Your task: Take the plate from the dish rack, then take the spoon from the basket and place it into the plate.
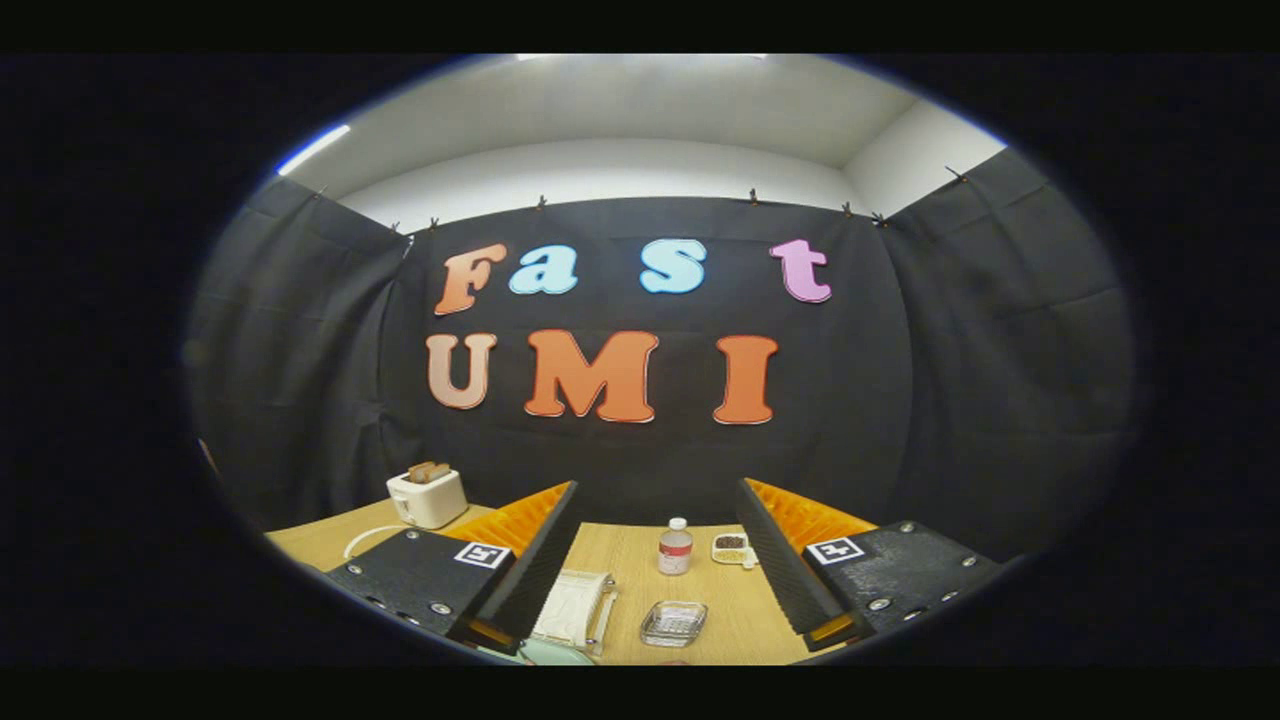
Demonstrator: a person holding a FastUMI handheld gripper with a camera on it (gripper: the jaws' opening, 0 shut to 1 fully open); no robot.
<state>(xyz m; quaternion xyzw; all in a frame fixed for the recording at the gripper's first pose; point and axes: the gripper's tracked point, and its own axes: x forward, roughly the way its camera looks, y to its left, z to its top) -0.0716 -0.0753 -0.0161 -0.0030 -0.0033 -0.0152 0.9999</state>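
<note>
My gripper (658, 486) is open, raised well above the wooden table (720, 610), and its fingers hold nothing. Down between the fingers, close to the left one, lies a white rack-like object (575, 605) with a thin frame. Just below it a pale green rim (548, 654) peeks in, which looks like the plate. A small clear container (673, 622) sits on the table nearer the middle. I cannot make out a spoon.
A white-capped bottle (675, 546) with a red label stands farther back on the table. A small dish (731, 547) of dark bits lies to its right. A white toaster (427, 495) with bread sits at the far left, its cord trailing forward.
</note>
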